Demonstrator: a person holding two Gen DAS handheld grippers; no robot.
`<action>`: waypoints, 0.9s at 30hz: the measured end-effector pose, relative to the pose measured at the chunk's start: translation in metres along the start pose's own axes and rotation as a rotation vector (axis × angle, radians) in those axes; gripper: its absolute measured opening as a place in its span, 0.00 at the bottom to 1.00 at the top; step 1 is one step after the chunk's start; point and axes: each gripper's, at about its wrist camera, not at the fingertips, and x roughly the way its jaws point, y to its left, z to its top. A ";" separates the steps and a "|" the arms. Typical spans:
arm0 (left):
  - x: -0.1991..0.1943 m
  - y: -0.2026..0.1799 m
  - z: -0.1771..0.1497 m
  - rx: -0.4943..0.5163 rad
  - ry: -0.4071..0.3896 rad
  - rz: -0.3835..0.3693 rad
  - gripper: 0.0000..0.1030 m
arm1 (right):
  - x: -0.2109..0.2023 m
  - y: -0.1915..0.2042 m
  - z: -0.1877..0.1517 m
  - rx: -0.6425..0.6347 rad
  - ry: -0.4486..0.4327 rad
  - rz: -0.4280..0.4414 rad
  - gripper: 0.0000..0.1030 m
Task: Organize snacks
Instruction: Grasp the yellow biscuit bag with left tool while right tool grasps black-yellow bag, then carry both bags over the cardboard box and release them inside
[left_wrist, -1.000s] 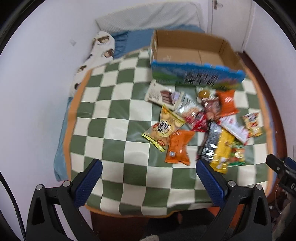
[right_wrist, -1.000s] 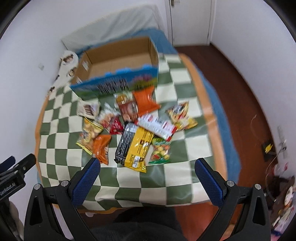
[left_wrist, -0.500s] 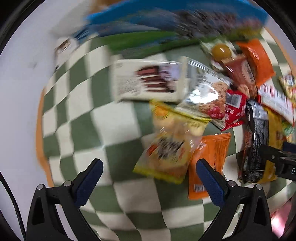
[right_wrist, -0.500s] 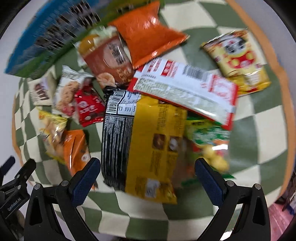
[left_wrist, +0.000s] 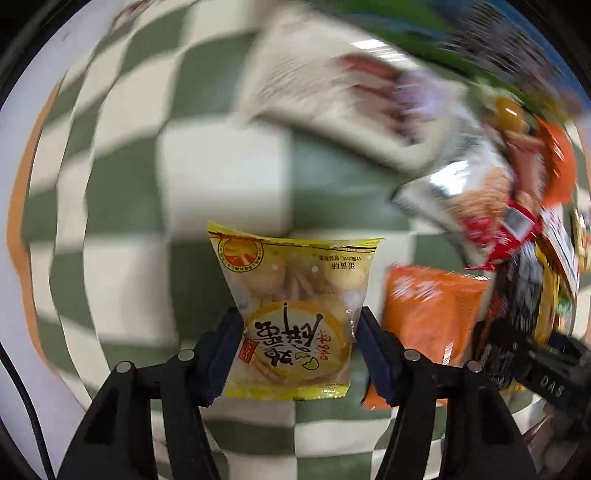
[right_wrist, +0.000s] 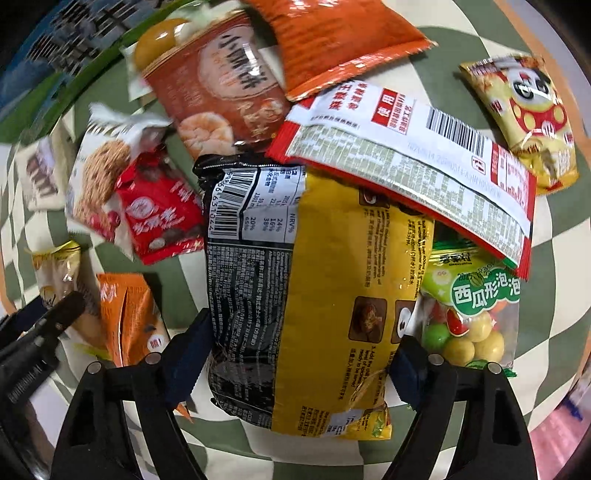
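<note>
The job has hardly begun: the closing left gripper (left_wrist: 299, 334) pinches a yellow egg-snack bag (left_wrist: 295, 314), the closing right gripper (right_wrist: 301, 345) squeezes a black-and-yellow noodle pack (right_wrist: 306, 295), and every other snack lies loose on the checkered cloth (left_wrist: 122, 206).

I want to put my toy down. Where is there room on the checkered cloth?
The checkered cloth is bare left of the yellow snack bag, out to its orange edge. To that bag's right, the packets overlap in a crowded heap around the black-and-yellow packet.

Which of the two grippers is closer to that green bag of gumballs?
Right. The right gripper straddles the yellow-black packet right beside the gumball bag; the left gripper is across the pile, around a yellow snack.
</note>
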 end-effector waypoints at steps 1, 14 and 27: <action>0.002 0.010 -0.007 -0.032 0.015 -0.021 0.58 | 0.002 0.004 -0.004 -0.030 0.008 -0.015 0.84; 0.030 0.044 -0.045 -0.044 0.019 -0.108 0.55 | 0.036 -0.002 -0.028 -0.075 0.057 -0.009 0.88; -0.009 0.045 -0.109 -0.074 -0.029 -0.100 0.43 | 0.046 0.012 -0.066 -0.019 -0.030 -0.044 0.83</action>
